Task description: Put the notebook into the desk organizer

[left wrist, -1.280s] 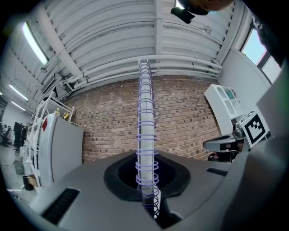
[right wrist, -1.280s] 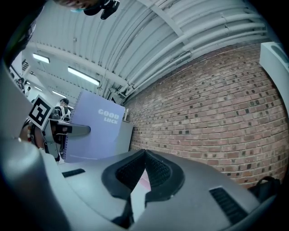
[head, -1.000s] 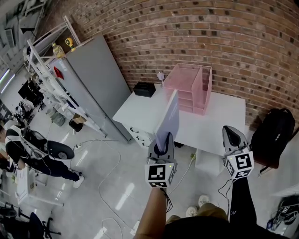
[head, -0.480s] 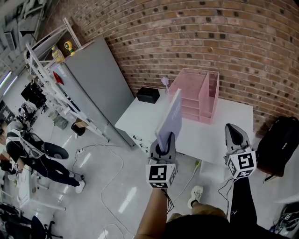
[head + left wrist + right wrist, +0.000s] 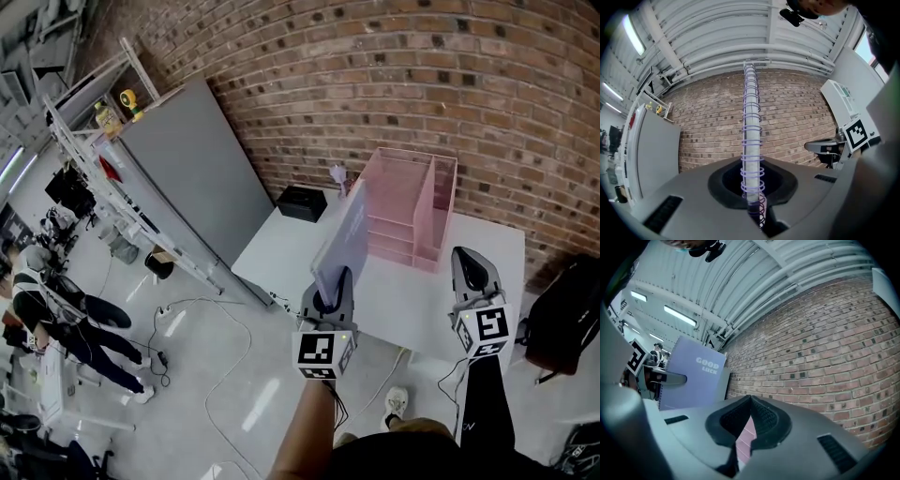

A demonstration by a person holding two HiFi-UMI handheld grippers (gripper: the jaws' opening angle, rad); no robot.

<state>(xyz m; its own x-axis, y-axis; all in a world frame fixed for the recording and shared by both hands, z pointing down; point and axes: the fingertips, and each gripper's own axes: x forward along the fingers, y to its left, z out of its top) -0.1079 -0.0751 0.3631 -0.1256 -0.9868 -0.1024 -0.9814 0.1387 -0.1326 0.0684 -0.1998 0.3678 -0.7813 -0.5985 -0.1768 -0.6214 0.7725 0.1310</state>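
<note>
Black box (image 5: 302, 202) sits on white table (image 5: 281, 251).

The left gripper (image 5: 329, 284) is held out in front on a bare forearm (image 5: 305, 427), marker cube facing the head camera. Its jaws are clamped on the spiral-bound edge of the notebook (image 5: 344, 234), which stands upright above them. The right gripper (image 5: 467, 261) is held out at about the same height, well apart to the right, on an arm in a dark sleeve (image 5: 482, 403), its jaws closed together with nothing gripped.

Bare white table (image 5: 281, 239) lies before the pink organizer (image 5: 441, 211); brick wall (image 5: 375, 75) blocks behind it
</note>
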